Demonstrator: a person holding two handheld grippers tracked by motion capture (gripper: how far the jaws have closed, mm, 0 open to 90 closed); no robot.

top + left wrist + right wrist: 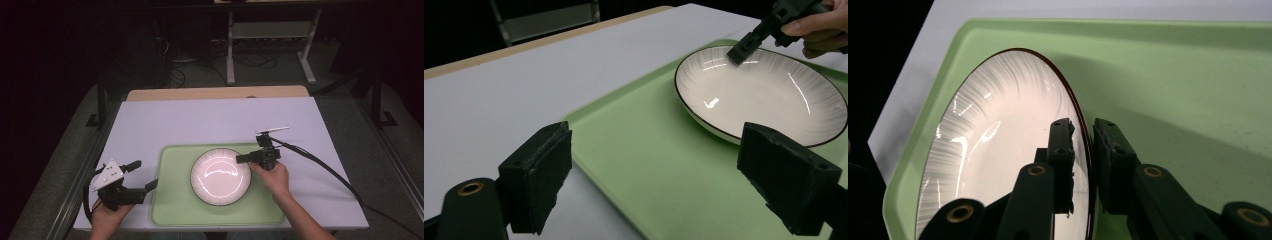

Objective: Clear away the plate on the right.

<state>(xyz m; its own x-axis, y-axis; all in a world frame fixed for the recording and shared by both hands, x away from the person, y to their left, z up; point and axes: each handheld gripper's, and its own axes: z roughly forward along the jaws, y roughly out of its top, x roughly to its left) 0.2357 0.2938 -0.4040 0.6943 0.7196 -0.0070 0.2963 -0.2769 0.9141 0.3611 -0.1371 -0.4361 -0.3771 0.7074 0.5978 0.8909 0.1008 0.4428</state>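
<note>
A white ribbed plate (220,176) with a dark rim lies on a pale green tray (175,200) near the table's front. My right gripper (242,159) reaches in from the right and is shut on the plate's right rim. In the right gripper view one pad lies inside the plate (998,150) and the other outside, with the gripper (1084,130) astride the rim. My left gripper (144,174) stands open at the tray's left edge with nothing between its pads. The left gripper view looks past that gripper (654,165) across the tray (649,150) to the plate (764,95) and the right gripper (741,52).
The tray sits on a white table (200,120) with a wooden strip at its far edge. A black cable (320,165) trails right from the right gripper across the table. Dark floor, cables and a white metal stand lie beyond the table.
</note>
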